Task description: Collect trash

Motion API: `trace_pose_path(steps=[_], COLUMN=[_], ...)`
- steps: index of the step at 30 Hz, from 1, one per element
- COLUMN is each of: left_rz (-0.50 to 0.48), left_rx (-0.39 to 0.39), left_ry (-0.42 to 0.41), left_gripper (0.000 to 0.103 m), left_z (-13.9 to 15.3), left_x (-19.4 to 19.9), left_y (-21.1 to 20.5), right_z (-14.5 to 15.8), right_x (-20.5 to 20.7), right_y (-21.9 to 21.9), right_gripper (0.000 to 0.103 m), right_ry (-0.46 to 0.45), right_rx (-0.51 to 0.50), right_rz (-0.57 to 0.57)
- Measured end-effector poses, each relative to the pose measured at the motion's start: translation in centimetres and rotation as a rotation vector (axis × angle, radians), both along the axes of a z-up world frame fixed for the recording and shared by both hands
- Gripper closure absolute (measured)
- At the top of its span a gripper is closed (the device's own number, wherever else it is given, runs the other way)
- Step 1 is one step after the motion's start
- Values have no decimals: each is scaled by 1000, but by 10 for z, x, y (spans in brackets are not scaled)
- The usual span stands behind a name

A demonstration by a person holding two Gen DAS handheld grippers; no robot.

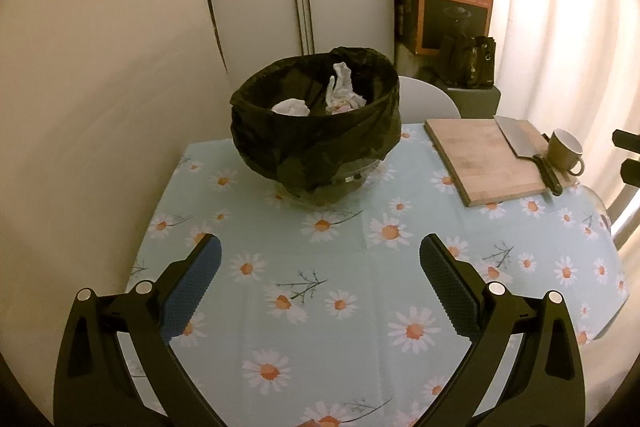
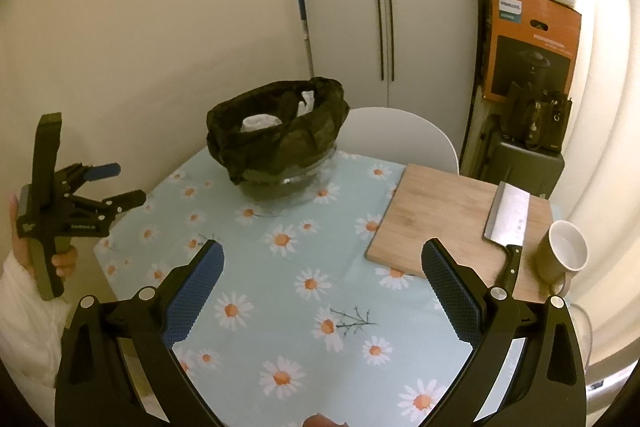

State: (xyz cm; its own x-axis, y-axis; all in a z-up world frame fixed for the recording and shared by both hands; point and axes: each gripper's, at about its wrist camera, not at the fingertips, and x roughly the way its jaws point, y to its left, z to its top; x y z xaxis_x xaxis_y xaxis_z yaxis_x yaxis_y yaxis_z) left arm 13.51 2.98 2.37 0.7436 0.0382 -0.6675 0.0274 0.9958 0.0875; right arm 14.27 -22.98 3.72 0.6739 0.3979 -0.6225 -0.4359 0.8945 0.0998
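A glass bowl lined with a black trash bag (image 1: 316, 131) stands at the far side of the daisy tablecloth (image 1: 320, 287). Crumpled white tissues (image 1: 340, 95) lie inside it. It also shows in the right wrist view (image 2: 276, 143), with the tissues (image 2: 260, 121) in it. My left gripper (image 1: 320, 255) is open and empty, held above the cloth in front of the bowl. It shows from the side in the right wrist view (image 2: 128, 183), at the table's left edge. My right gripper (image 2: 322, 259) is open and empty above the cloth, to the left of the cutting board.
A wooden cutting board (image 2: 452, 215) with a cleaver (image 2: 506, 223) lies at the right, an olive mug (image 2: 560, 255) beside it. A white chair (image 2: 396, 135) stands behind the table. An orange box (image 2: 528, 47) and bags stand at the back right by the curtain.
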Motion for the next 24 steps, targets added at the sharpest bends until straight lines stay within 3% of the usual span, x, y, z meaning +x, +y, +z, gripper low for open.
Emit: trace_pose_path(steps=[24], left_rz=[4], left_rx=[33], left_ry=[-1], left_gripper=[6], left_z=[3], left_x=[-1], left_y=[-4], right_z=[-4], right_x=[4], right_y=[-5], right_gripper=[8], right_ry=[5], right_rx=[-14], right_rz=[34])
